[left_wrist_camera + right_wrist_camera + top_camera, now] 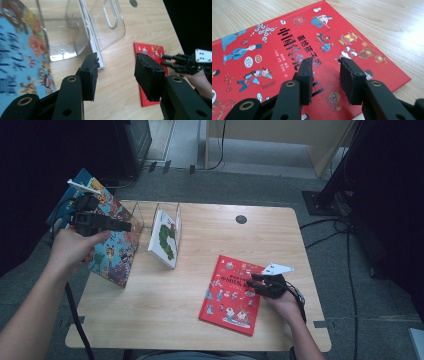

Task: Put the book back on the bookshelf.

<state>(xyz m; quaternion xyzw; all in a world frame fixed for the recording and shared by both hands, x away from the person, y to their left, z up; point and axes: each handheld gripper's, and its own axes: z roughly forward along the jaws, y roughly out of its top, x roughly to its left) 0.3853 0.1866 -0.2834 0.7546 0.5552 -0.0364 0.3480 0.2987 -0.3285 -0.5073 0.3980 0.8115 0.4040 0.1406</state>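
Shelving picture books into the clear acrylic book rack (141, 218): blue picture book (111, 245) leaning at the rack's left end, caterpillar book (166, 239) upright in a slot, red picture book (233, 294) flat on the table (165, 310) at right. Left gripper (124, 226) beside the blue book, parted, empty. Right gripper (256, 283) half-open over the red cover, gripping nothing; next likely needs jaws worked onto the red book's right edge, closed, lifted.

The red picture book (287, 50) is showing a glossy, smooth printed cover, lying on the pale wood-grain tabletop (200, 310), which is looking matt. The clear plastic book stand (105, 27) is gleaming, and the gripper pads (348, 80) are looking like rough, matt black foam.
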